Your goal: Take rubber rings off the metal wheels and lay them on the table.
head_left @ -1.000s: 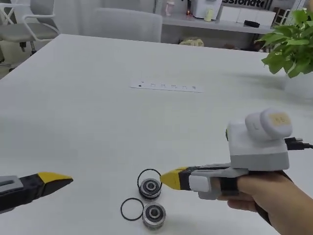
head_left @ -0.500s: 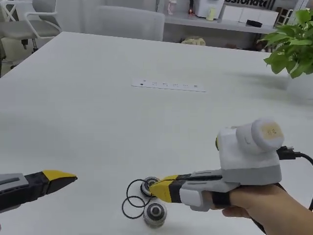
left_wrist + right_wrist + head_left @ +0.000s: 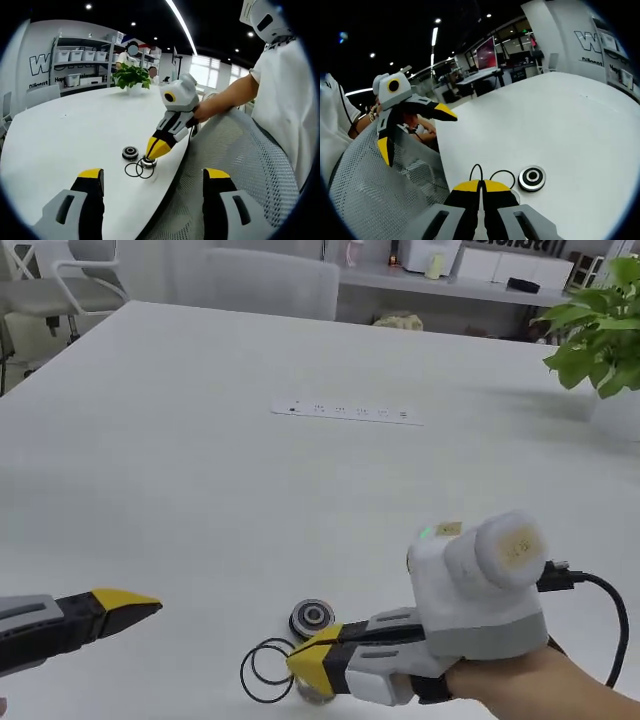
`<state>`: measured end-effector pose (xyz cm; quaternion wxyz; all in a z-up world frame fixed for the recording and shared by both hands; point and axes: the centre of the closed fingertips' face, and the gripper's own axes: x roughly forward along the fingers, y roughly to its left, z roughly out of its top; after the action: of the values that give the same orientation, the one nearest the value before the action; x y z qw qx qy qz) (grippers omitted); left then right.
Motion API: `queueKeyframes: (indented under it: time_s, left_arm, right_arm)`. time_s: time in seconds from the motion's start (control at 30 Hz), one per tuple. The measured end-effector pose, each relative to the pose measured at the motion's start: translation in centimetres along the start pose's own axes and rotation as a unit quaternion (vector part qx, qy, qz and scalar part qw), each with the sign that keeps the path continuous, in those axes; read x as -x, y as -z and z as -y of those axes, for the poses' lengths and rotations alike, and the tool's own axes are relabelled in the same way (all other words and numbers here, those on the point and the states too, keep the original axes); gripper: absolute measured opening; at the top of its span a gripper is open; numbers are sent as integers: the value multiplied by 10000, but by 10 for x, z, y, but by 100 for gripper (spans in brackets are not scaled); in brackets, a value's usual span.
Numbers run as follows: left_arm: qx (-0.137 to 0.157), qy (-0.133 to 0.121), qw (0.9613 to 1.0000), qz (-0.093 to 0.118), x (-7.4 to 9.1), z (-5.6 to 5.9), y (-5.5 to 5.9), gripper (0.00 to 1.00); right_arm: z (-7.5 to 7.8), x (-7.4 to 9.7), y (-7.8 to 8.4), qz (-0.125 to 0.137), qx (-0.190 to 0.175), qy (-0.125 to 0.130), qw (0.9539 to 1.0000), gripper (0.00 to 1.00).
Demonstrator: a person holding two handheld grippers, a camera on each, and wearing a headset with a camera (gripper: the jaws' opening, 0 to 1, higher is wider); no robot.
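Right, my right gripper (image 3: pixel 312 672), jaws together, noses onto the near metal wheel (image 3: pixel 148 162) at bottom centre, probably steadying it. Both rubber rings (image 3: pixel 264 672) lie flat on the table (image 3: pixel 300 490) beside it, with the second wheel (image 3: pixel 312 617) just above. My left gripper (image 3: pixel 153 175) hangs wide apart, lower left, waiting.
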<state>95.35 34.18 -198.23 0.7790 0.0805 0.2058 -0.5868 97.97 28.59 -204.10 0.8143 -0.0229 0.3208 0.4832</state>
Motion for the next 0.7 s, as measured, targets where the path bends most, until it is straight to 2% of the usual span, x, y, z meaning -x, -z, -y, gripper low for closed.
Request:
queueKeyframes:
  time_s: [0.13,0.43,0.7]
  left_arm:
    - [11,-10,10000,0,0,0,0,79]
    - [10,-18,10000,-49,0,0,2,79]
    - [10,-26,10000,-41,0,-1,2,79]
  right_arm:
    - [-1,-3,2,-18,217,24,9998,0]
    - [0,-7,10,-243,691,98,9973,0]
    - [-7,-7,7,-168,711,-74,9973,0]
